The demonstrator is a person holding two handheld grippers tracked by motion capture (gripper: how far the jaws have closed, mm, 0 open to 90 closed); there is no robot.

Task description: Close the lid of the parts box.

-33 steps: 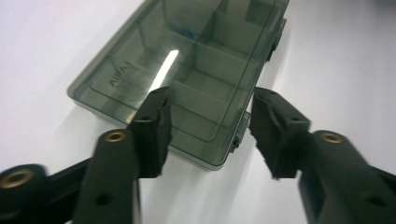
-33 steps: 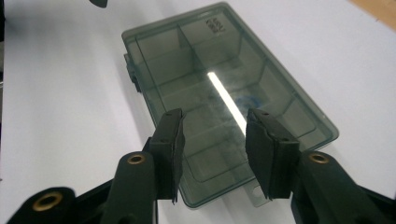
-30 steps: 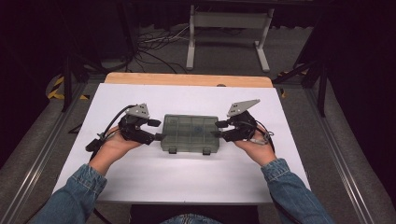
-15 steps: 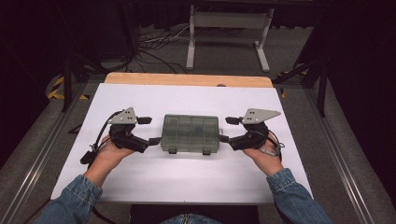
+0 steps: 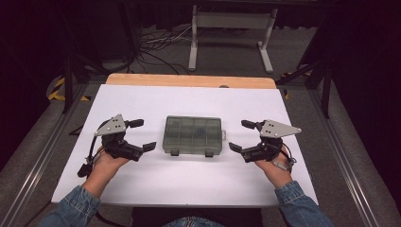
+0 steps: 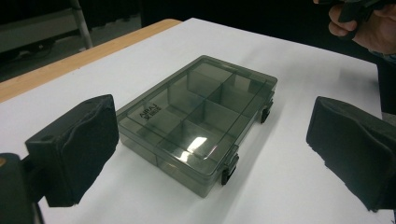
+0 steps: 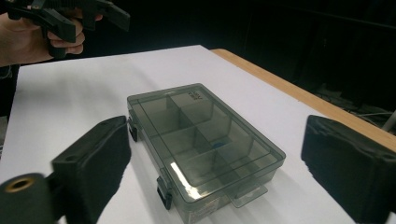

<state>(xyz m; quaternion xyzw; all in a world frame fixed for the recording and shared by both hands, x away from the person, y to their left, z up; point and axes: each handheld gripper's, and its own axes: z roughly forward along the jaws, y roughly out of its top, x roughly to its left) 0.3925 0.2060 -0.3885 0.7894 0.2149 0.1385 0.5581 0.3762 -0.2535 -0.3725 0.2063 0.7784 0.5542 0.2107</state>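
At the centre of the white table top (image 5: 189, 175) I've got a smoky, translucent plastic organiser box (image 5: 193, 135), flat and rectangular, lid shut, lying with its long side across my view. Through the lid I can read the dividers: a grid of small compartments, and something small and blue (image 7: 217, 145) sits in one of them, too faint to identify. Two dark latches (image 5: 190, 153) clip the near long edge, at six o'clock on the box, and a small clear tab (image 7: 250, 195) juts from its three o'clock short end.

My left gripper (image 5: 138, 135) sits at nine o'clock of the box, just beside it and not touching, its jaws spread wide and holding nothing. The pads (image 6: 77, 149) are blocky, matte black foam, slightly crumpled at the edges. A grey triangular plate (image 5: 112, 126) rides on top of it.

My right gripper (image 5: 242, 136) mirrors it at three o'clock, jaws equally wide apart, empty, clear of the box. Denim sleeves (image 5: 71, 210) come in at six o'clock. A bare wooden strip (image 5: 189, 81) edges the table at twelve o'clock, beyond the smooth white sheet.
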